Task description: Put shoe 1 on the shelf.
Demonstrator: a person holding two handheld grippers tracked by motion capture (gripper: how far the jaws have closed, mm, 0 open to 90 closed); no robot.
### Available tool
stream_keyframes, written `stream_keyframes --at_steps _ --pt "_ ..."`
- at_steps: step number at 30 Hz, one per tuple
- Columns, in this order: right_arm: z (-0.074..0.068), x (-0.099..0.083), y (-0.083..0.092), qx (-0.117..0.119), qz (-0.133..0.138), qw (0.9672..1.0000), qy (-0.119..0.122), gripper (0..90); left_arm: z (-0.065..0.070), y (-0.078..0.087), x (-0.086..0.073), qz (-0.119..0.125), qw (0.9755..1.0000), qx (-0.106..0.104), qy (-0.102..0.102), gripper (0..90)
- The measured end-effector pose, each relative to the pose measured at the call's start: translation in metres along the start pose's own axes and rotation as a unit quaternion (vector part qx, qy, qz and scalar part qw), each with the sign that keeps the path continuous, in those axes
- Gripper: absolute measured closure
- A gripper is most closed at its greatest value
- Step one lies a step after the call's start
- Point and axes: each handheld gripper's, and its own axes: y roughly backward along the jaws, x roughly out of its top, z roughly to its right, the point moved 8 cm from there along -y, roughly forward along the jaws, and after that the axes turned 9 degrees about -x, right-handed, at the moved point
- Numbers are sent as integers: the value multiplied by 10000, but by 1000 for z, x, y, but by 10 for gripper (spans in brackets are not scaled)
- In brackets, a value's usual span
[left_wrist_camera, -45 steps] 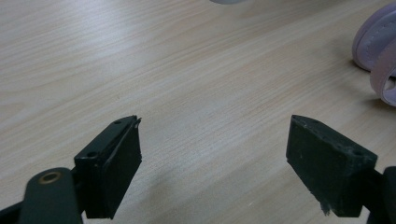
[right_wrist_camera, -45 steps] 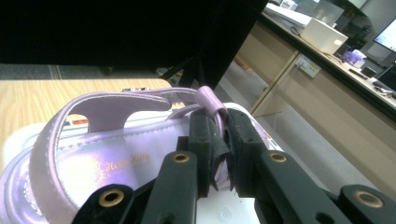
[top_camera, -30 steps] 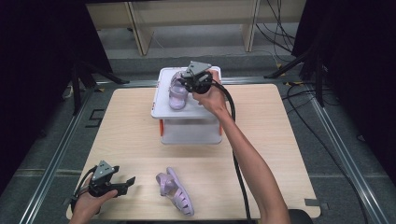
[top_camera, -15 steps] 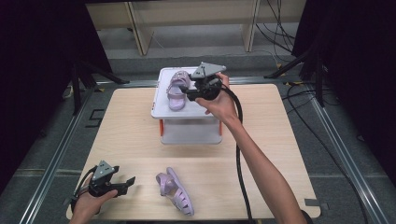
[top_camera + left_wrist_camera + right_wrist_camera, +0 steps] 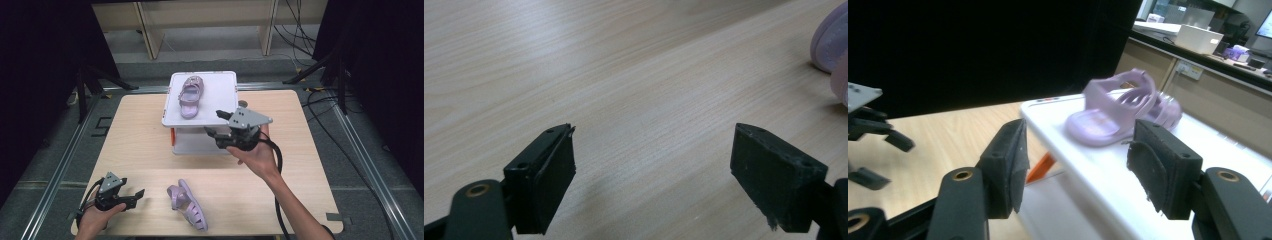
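One purple sandal [image 5: 189,95] [image 5: 1123,112] lies on the lid of a white box [image 5: 220,85] [image 5: 1198,145] at the back of the table. Its twin [image 5: 187,204] [image 5: 831,45] lies on the wood near the front edge. My right gripper [image 5: 214,123] [image 5: 1078,165] hovers off the box's front right corner, pointing left. Its jaws have just been opening and nothing is between them; the sandal sits beyond them. My left gripper [image 5: 137,197] [image 5: 654,165] rests low at the front left, open over bare wood, a little left of the near sandal.
The wooden table [image 5: 135,135] has metal rails along both sides. Black stands and cables [image 5: 320,65] crowd the floor behind and to the right. An orange latch [image 5: 1040,167] shows on the box's side.
The right gripper released the sandal on the box lid, opened, and drew back toward the front right. The sandal stays on the lid. The left gripper has not moved.
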Motion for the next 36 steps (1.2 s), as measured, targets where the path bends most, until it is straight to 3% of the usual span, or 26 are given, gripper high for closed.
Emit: stream_keyframes --at_steps 2,3,4,7,9,12,13,15,20,25,31,33,34,36 --pt "-6 -9 6 -40 -101 9999 51 398 3 -1 3 160 9998 -41 129 176" --pt "-6 -9 6 -40 -101 9999 51 398 1 0 2 93 10000 -17 30 176" --pt "-9 -10 8 33 -98 9999 -57 390 3 0 3 170 9998 -46 135 176" --pt "-17 -20 11 160 -162 9997 -97 353 3 1 4 201 9997 -42 138 177" --pt "-29 -34 13 305 -309 9987 -278 352 4 1 5 224 9997 -47 123 177" --pt "-37 -46 14 320 -385 9983 -287 354 5 2 5 217 9997 -70 89 177" --pt "-40 -49 14 323 -407 9983 -273 355 2 2 5 141 9998 -70 -83 177" --pt "-53 -66 12 354 -563 9976 -166 364 5 2 6 239 9996 -77 102 177" --pt "-74 -89 10 592 -728 9952 -277 354 4 3 6 236 9996 -58 128 177" --pt "-84 -96 14 640 -799 9945 -235 352 4 3 6 232 9996 -68 116 177" --pt "-107 -105 22 953 -942 9905 -299 337 4 3 6 257 9996 -70 107 177" --pt "-112 -107 24 1000 -957 9899 -312 339 2 4 6 192 9998 -49 -37 177" --pt "-115 -108 25 1047 -973 9892 -328 342 4 4 7 281 9995 -57 136 177" --pt "-120 -110 25 1052 -951 9892 -384 352 3 3 6 256 9996 -61 110 177"
